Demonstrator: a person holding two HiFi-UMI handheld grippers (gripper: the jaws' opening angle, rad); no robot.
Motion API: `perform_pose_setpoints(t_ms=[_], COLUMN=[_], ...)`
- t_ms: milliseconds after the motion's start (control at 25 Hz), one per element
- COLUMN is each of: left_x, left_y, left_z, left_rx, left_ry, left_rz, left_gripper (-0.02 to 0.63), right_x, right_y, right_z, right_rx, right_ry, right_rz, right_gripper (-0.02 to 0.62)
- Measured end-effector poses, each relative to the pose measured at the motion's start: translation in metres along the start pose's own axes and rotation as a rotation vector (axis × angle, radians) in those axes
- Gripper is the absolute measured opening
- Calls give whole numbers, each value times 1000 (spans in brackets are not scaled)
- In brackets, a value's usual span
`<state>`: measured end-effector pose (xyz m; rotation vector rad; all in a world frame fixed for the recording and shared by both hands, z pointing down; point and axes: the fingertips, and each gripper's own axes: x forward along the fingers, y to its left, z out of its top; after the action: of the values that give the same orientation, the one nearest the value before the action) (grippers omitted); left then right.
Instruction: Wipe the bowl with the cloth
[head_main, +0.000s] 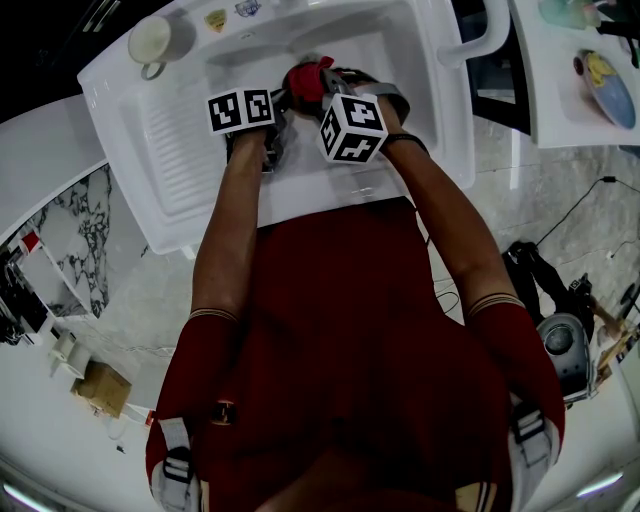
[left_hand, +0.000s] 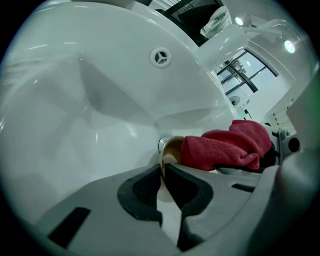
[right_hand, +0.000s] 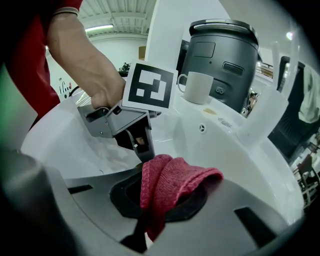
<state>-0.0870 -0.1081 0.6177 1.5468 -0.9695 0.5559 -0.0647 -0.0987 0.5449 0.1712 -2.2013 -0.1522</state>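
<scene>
My left gripper (left_hand: 162, 172) is shut on the thin rim of a bowl (left_hand: 170, 150), pale outside and tan inside, held on edge low in the white sink (left_hand: 100, 115). A red cloth (left_hand: 227, 145) is pressed against the bowl's inside from the right. My right gripper (right_hand: 162, 192) is shut on that red cloth (right_hand: 167, 182), which bulges out between its pads. The left gripper (right_hand: 132, 127) shows just beyond the cloth in the right gripper view. In the head view both grippers meet over the basin, the cloth (head_main: 308, 78) between them, and the bowl is hidden.
A white mug (head_main: 152, 42) stands at the sink's back left corner, next to a grey cooker (right_hand: 220, 55). The ribbed drainboard (head_main: 180, 150) lies to the left. A white faucet (right_hand: 262, 115) rises at the right. A plate (head_main: 606, 86) sits on the far right counter.
</scene>
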Motion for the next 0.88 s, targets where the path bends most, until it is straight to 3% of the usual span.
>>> perform_pose_setpoints(t_ms=[480, 880], left_x=[-2, -19], left_y=[-4, -16], left_z=[2, 7], left_rx=[69, 152], left_ry=[-17, -72], left_rz=[37, 45], left_gripper=[17, 17], right_x=[16, 17], right_y=[16, 7], right_z=[-6, 0], right_rx=[-48, -17], right_ry=[88, 103], right_rz=[54, 12], right_gripper=[29, 29])
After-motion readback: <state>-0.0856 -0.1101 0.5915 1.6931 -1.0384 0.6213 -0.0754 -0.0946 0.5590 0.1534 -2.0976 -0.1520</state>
